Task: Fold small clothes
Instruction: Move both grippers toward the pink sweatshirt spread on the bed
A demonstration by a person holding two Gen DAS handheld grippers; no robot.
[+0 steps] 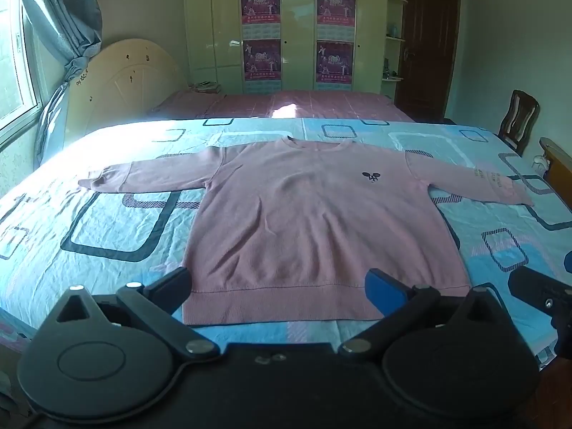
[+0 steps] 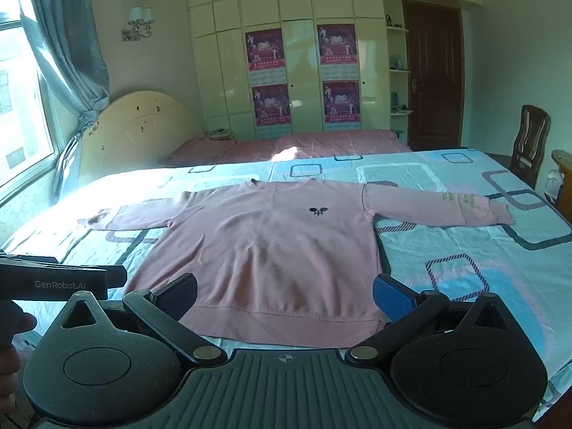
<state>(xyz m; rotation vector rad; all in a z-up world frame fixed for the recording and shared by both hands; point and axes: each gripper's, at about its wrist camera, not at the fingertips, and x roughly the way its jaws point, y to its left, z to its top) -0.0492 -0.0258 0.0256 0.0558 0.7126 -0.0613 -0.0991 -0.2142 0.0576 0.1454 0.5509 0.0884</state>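
Observation:
A pink long-sleeved sweatshirt (image 1: pixel 314 214) (image 2: pixel 271 246) lies flat and face up on the bed, both sleeves spread out sideways, a small dark emblem on its chest. Its ribbed hem faces me at the near edge. My left gripper (image 1: pixel 282 289) hangs open above the hem, jaws wide apart with nothing between them. My right gripper (image 2: pixel 286 296) is open too, held over the hem, not touching the cloth. In the left wrist view the right gripper's body (image 1: pixel 543 293) shows at the right edge; in the right wrist view the left gripper's body (image 2: pixel 60 280) shows at the left.
The bed carries a blue sheet (image 1: pixel 107 221) (image 2: pixel 464 257) with dark square patterns. Behind it stands a second bed with a pink cover (image 1: pixel 286 105), a cream headboard (image 1: pixel 121 78), a wardrobe with posters (image 2: pixel 304 78), a dark door (image 2: pixel 434 78) and a wooden chair (image 2: pixel 532 139).

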